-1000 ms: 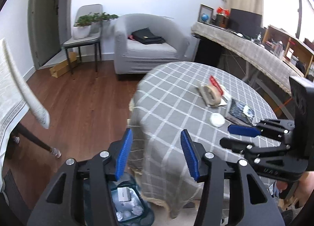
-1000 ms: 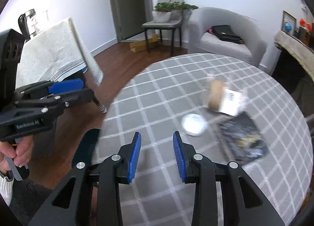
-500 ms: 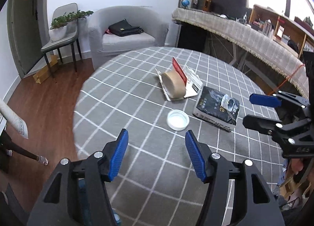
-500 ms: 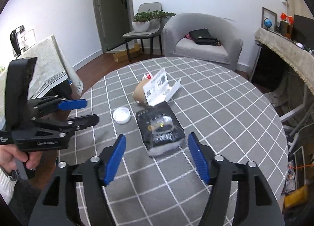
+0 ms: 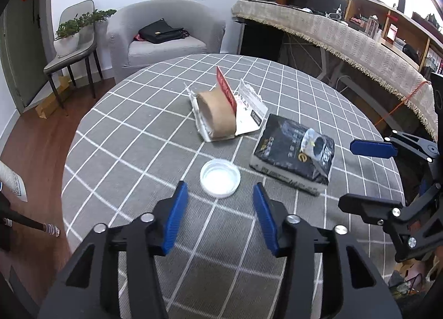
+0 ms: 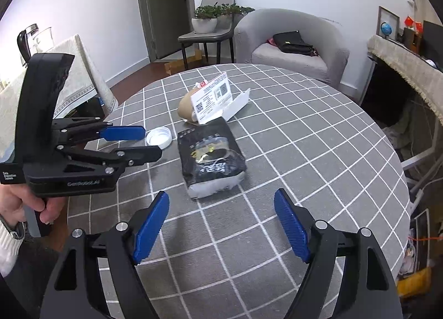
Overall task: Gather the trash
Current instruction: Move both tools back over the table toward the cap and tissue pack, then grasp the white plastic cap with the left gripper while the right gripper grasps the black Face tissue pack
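On the round table with a grey checked cloth (image 5: 138, 139) lie a white round lid (image 5: 220, 177), a black packet (image 5: 293, 155) and a brown tape roll (image 5: 217, 115) on a torn white wrapper with a red flap (image 5: 249, 114). My left gripper (image 5: 219, 191) hangs just short of the lid. Its jaws are closing, with nothing between them. My right gripper (image 6: 221, 202) points at the near end of the black packet (image 6: 211, 158). Its jaws are opening and hold nothing. Each gripper shows in the other view: the left gripper (image 6: 144, 141) beside the lid (image 6: 159, 137), the right gripper (image 5: 357, 175) at the right.
Beyond the table stand a grey armchair (image 5: 166, 42) holding a black bag, and a chair with potted plants (image 5: 72, 39). A long cloth-covered counter (image 5: 360, 50) runs along the right. A second cloth-covered table (image 6: 69, 78) stands at the left. A person's hand (image 6: 16, 205) holds the left gripper.
Both grippers have come in over the table toward the trash, and the bin under the left one has left view. The left jaws have narrowed. The right jaws have spread wider.
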The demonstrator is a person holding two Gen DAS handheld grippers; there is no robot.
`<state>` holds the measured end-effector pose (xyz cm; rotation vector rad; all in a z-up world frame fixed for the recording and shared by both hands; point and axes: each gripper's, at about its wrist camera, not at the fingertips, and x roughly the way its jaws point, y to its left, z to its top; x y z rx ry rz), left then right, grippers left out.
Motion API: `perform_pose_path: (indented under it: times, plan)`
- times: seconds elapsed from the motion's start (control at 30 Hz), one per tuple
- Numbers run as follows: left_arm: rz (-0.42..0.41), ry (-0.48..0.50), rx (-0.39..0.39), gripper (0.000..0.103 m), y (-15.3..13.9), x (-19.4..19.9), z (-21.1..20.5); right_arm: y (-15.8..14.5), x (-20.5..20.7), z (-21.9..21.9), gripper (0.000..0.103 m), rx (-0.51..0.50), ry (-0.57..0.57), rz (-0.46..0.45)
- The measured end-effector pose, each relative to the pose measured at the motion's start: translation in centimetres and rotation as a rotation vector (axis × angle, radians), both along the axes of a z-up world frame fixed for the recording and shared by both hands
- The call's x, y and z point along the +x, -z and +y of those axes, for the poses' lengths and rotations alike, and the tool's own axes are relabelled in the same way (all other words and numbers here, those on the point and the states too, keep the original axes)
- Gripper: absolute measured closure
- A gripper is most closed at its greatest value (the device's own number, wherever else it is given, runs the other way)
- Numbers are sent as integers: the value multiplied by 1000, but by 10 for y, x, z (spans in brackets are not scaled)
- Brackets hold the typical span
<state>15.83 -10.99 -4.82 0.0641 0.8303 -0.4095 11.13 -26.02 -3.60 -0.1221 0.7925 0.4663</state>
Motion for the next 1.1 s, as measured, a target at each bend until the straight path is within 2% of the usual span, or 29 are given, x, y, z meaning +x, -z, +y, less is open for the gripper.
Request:
perform_pose_path:
  times: [0.1, 0.13, 0.17, 0.2, 0.47, 0.57, 0.93, 0.97, 1.03, 1.07, 1.1]
  plan:
    - [-11, 1, 11, 59, 1, 4, -6, 0, 1, 0, 23, -8, -23, -5]
    - [-14, 2, 15, 61, 1, 5, -8, 1, 2, 1, 23, -12, -29, -4]
    - [-17, 2, 21, 69, 1, 6, -9, 2, 3, 3, 22, -17, -38, -2]
    - [-20, 2, 24, 70, 1, 8, -10, 2, 5, 4, 21, -22, -41, -1]
    - [-15, 15, -2, 70, -2, 17, -3, 1, 22, 22, 19, -57, -78, -11]
    - [-8, 14, -38, 70, -5, 22, 8, 1, 28, 31, 18, -78, -91, -15]
    - [-11, -14, -90, 70, -14, 34, 38, 7, 47, 53, 19, -119, -118, 2]
    - [-9, -18, -95, 70, -14, 35, 40, 8, 48, 53, 20, -121, -114, 5]
    - [-5, -22, -107, 70, -16, 34, 43, 12, 47, 53, 34, -128, -114, 16]
    - [-7, -21, -106, 70, -17, 33, 45, 14, 46, 53, 36, -133, -115, 21]
    - [-11, -20, -104, 70, -19, 30, 46, 14, 45, 52, 45, -124, -111, 18]
